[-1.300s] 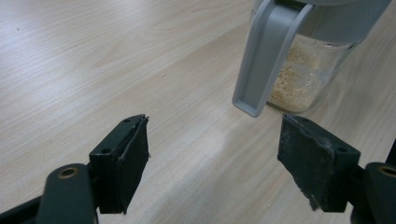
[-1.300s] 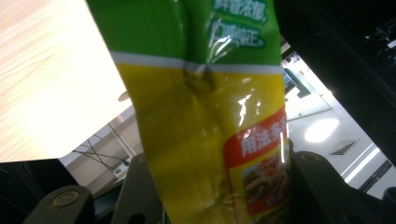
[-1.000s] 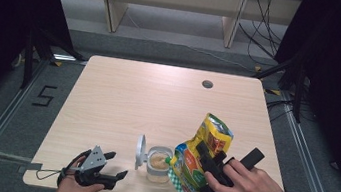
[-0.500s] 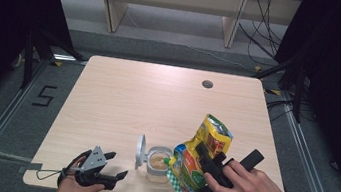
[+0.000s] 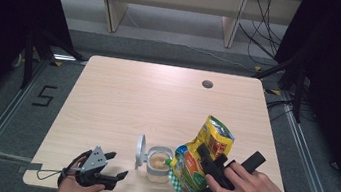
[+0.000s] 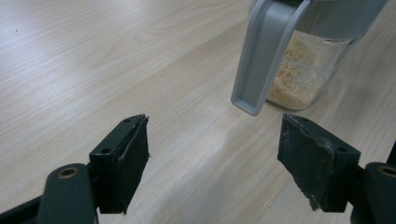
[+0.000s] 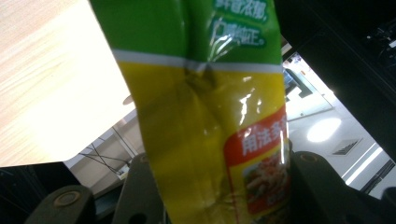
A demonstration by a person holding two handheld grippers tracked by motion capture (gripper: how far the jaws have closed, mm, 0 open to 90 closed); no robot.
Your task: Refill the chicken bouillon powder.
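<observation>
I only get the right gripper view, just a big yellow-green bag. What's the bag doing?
Observer: The bag is tipped over an open jar, held in the right gripper.
Operator: Anything in the jar?
Observer: Yes, pale crumbly powder fills its lower part.
Operator: Where's the other gripper?
Observer: The left gripper sits by the table's near edge, jaws open, holding nothing.

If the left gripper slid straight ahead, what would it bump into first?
Probably the grey flip-up lid of the clear jar of beige powder; the open left gripper points slightly left of it, so depth is unclear.
</observation>
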